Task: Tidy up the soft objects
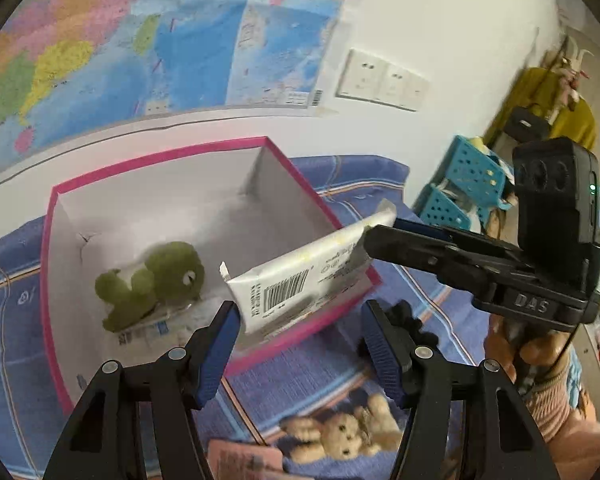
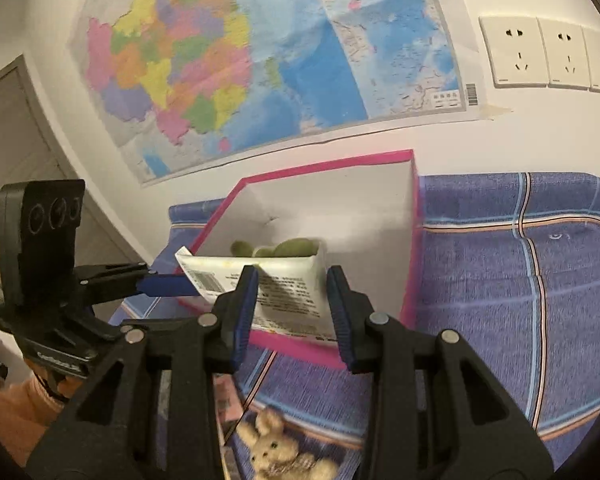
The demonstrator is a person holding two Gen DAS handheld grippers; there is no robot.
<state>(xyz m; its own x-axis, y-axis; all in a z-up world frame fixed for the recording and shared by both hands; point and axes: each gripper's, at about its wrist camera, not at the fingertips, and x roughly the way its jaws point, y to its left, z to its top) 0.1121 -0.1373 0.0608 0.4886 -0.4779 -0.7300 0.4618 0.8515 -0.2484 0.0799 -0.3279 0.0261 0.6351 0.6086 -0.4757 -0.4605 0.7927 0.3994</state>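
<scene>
— What carries everything?
— A surface under a blue checked cloth (image 2: pixel 500 280), pushed against the wall.
— And directly on it?
— A pink-edged box (image 1: pixel 332 316) near the wall, a beige plush rabbit (image 1: pixel 340 436) closer in, a pink packet (image 1: pixel 244 460) just beside it, and something black (image 1: pixel 412 324) near the box's corner

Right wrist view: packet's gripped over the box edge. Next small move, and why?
Probably ease the right gripper forward and down, so the white packet clears the rim of the pink box and lands beside the green plush. The packet hangs tilted across the box's wall, not yet inside.
</scene>
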